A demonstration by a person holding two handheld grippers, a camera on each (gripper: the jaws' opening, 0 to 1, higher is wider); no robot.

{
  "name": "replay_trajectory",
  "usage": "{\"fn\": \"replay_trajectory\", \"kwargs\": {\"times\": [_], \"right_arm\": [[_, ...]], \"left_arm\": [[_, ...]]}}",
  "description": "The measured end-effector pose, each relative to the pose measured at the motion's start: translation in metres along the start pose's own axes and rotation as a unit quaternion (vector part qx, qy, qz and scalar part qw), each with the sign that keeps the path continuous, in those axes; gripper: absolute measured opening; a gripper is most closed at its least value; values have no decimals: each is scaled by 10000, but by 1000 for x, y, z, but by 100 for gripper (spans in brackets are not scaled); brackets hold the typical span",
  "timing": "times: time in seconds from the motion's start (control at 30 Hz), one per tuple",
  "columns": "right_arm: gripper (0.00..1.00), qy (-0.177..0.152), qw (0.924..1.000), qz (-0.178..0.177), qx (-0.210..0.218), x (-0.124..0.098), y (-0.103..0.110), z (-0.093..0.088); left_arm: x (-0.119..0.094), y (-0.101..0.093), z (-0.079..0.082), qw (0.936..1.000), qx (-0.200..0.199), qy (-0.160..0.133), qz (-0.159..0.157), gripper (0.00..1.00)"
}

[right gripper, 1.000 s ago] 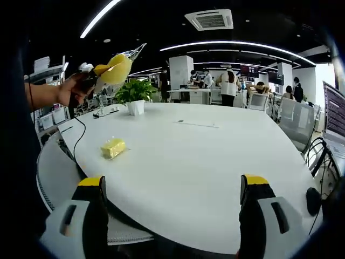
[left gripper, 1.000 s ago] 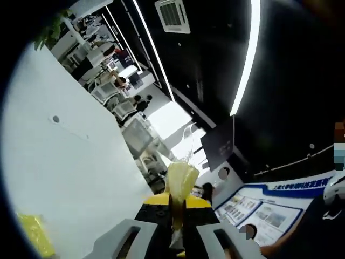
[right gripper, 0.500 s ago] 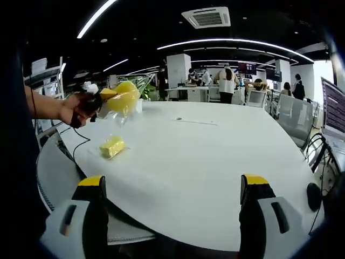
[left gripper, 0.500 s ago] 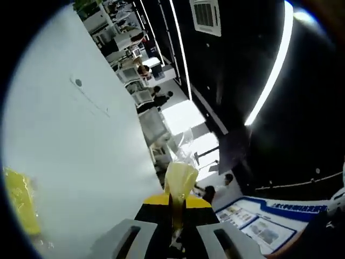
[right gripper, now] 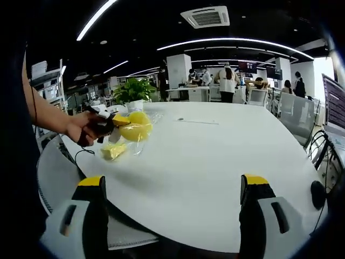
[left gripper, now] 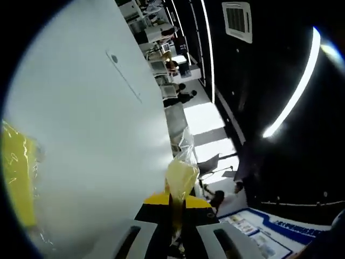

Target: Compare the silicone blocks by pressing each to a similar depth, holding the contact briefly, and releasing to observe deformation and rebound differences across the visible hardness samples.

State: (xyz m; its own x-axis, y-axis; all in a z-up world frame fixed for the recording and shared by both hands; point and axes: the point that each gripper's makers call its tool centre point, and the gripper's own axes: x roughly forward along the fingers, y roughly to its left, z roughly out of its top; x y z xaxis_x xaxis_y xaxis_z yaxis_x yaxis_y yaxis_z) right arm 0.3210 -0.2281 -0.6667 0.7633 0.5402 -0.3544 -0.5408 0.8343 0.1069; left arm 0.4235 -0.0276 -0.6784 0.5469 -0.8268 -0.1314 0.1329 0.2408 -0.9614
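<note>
Since a second ago we have lowered the left gripper, jaws clamped on a bagged yellow silicone block, from upper left to just above the second bagged block on the white table, left of centre. The right gripper gapes wide, holding nothing. Pressing looks imminent; the samples' contact is hard to make out

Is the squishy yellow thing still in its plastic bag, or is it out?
In its bag. Clear crinkled plastic sticks out past the yellow block pinched in the left gripper, and wraps it in the right gripper view too.
</note>
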Motion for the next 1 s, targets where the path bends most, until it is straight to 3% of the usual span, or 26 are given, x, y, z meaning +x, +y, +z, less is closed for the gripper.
{"fn": "replay_trajectory", "kwargs": {"times": [0.37, 0.63, 0.8, 0.9, 1.0], "right_arm": [[97, -115, 9999, -1, -19, 0, -3, -5], [97, 0, 10000, 24, 11, 2, -10, -13], [97, 57, 9999, 39, 106, 1, -13, -17], [97, 62, 9999, 45, 144, 1, -16, -18], [97, 55, 9998, 40, 162, 2, -18, -17]], "left_arm": [[15, 34, -8, 9984, -277, 54, 488, 3], [16, 66, -21, 9920, -766, 72, 996, 3], [19, 78, -28, 9894, -809, 163, 1193, 4], [17, 90, -26, 9862, -978, 73, 1335, 4], [18, 95, -22, 9839, -860, -44, 1564, 4]]}}
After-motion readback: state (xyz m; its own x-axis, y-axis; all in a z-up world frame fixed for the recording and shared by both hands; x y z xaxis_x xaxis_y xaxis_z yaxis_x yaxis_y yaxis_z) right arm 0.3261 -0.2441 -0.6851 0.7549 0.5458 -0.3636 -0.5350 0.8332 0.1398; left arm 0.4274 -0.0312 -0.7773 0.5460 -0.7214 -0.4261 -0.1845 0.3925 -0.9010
